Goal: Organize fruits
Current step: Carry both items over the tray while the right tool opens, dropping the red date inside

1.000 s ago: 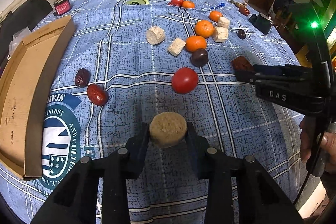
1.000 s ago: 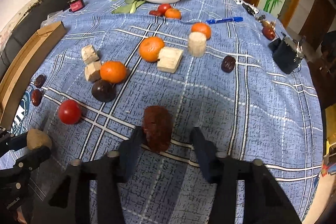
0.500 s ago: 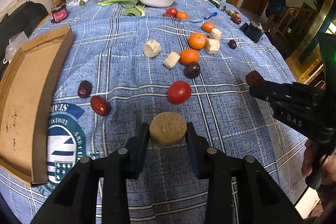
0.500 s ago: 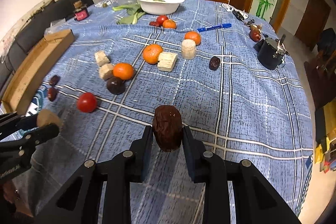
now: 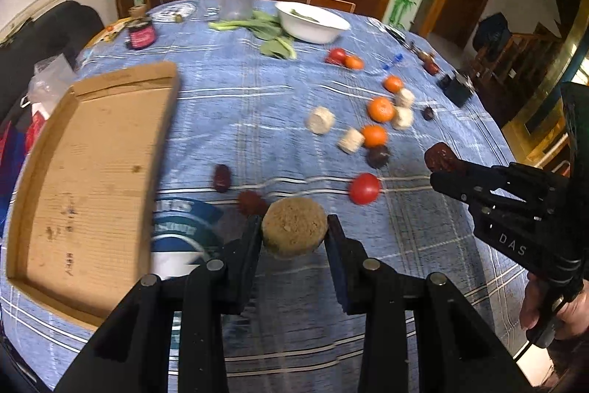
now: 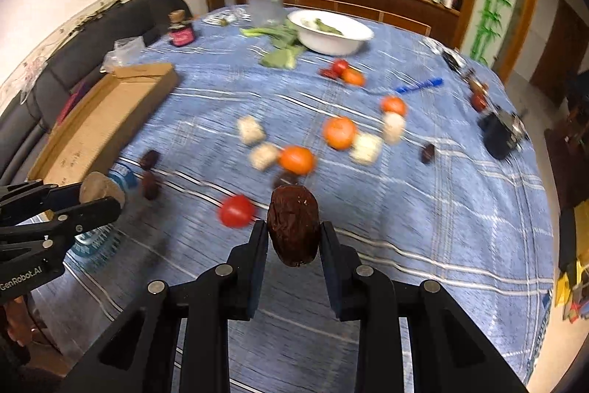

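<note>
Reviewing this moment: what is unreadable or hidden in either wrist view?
- Left wrist view: tablecloth logo text, blurred and partly behind the cardboard tray.
- Right wrist view: dark fruit behind the held date, mostly hidden.
- Both views: white bowl contents, too small.

Blue plaid tablecloth [image 5: 279,98], brown cardboard tray [image 5: 92,172], white bowl [image 5: 313,21], red tomato [image 5: 364,188]

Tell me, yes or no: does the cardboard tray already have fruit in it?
No, the left wrist view shows the cardboard tray with only its bare brown floor, with no fruit lying in it.
</note>
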